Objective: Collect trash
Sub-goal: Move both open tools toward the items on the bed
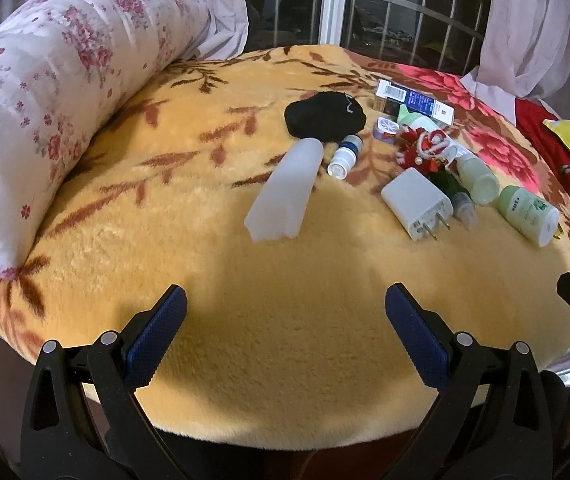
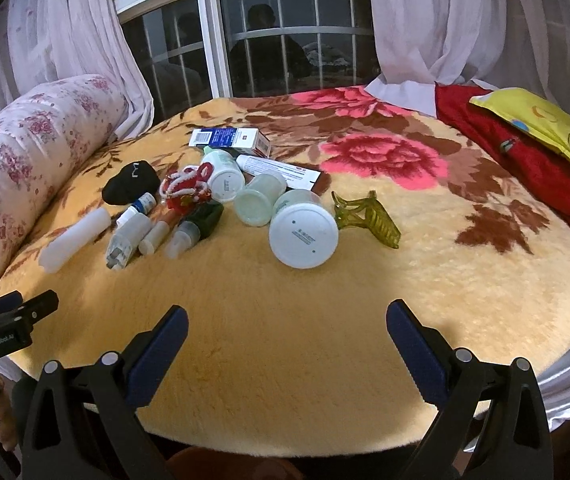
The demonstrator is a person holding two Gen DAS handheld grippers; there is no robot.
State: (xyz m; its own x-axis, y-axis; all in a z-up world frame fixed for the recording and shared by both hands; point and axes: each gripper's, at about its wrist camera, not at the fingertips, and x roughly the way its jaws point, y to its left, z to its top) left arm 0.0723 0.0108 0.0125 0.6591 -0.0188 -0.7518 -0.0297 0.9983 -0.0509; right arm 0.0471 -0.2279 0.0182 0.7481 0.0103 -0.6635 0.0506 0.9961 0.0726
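Observation:
A pile of small items lies on the yellow plush blanket [image 1: 285, 340]. It includes a translucent white tube [image 1: 285, 192], a black cloth [image 1: 325, 116], a white charger [image 1: 417, 200], pale green bottles [image 1: 527, 210], a blue-and-white box [image 1: 413, 100] and a red ornament [image 1: 425, 148]. In the right wrist view a large white-bottomed jar [image 2: 303, 236] lies on its side beside a green hair claw [image 2: 369, 216]. My left gripper [image 1: 285, 320] is open over bare blanket, short of the tube. My right gripper [image 2: 287, 332] is also open and holds nothing, in front of the jar.
A long floral bolster [image 1: 45, 100] lines the bed's left side. A red cloth [image 2: 525, 168] and a yellow pillow [image 2: 545, 128] lie at the right. Behind the bed are curtains and a barred window [image 2: 269, 40]. The near bed edge runs just under both grippers.

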